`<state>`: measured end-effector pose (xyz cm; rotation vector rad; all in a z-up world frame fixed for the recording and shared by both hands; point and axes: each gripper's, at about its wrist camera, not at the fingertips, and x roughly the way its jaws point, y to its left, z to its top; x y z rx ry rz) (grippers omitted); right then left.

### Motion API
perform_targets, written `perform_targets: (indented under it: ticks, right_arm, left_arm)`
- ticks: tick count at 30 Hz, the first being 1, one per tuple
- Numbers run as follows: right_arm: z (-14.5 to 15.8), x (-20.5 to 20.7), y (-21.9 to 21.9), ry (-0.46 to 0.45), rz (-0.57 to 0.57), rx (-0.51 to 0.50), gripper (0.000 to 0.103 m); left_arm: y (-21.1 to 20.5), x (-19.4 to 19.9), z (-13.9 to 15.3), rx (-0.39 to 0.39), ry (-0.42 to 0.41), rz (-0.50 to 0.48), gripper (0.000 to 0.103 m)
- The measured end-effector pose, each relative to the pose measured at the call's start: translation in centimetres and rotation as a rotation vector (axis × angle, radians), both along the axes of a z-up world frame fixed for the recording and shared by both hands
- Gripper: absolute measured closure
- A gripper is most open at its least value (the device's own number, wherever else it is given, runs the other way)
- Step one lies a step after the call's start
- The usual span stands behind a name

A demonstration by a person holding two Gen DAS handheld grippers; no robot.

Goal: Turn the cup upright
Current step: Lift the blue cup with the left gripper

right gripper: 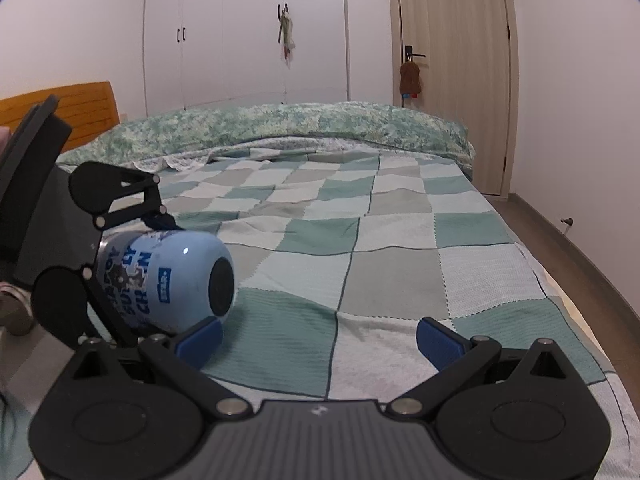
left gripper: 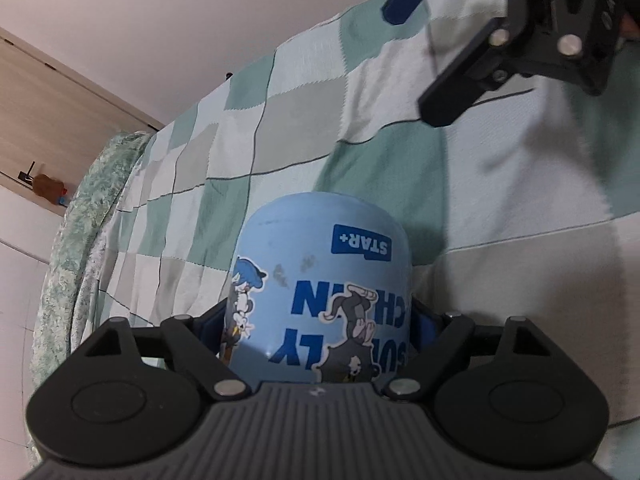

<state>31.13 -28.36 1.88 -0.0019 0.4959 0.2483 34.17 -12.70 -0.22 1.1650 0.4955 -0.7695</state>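
A light blue cup (left gripper: 320, 280) with cartoon stickers and blue lettering lies on its side, held just above the checked bedspread (left gripper: 280, 120). My left gripper (left gripper: 318, 324) is shut on the cup, its blue pads on either side near the rim end. In the right wrist view the cup (right gripper: 168, 276) is at the left with its dark base facing right, held by the left gripper (right gripper: 160, 272). My right gripper (right gripper: 320, 336) is open and empty, low over the bed to the right of the cup. It also shows at the top right of the left wrist view (left gripper: 416, 48).
A green and white checked bedspread (right gripper: 380, 240) covers the bed. A rolled green floral quilt (right gripper: 280, 124) lies at the far end. A wooden headboard (right gripper: 60, 108) is at the left. White wardrobes (right gripper: 240, 32) and a door (right gripper: 452, 60) stand behind. The bed's right edge drops to the floor (right gripper: 580, 248).
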Motion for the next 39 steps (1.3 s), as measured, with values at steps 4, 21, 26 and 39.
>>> perform_targets:
  ticks: [4,21,26,39]
  right_arm:
    - [0.7,-1.9,0.0,-0.017,0.018,0.015,0.000]
    - [3.3,-13.1,-2.2,-0.056,0.064,0.032,0.000]
    - [2.5,-15.3,-3.5,-0.039,0.052,0.032,0.000]
    - [1.5,-16.9,-4.1,-0.007,0.050,0.015,0.000]
  left_arm:
    - [-0.5,-2.5,0.9,0.007,-0.008,0.020,0.017]
    - [-3.7,-14.2,1.9,-0.047,0.026,0.092,0.017]
    - [-4.5,-14.8,0.1,-0.057,0.051,0.120,0.017]
    - [-4.4,-16.0,0.1,-0.116,0.004,0.167,0.000]
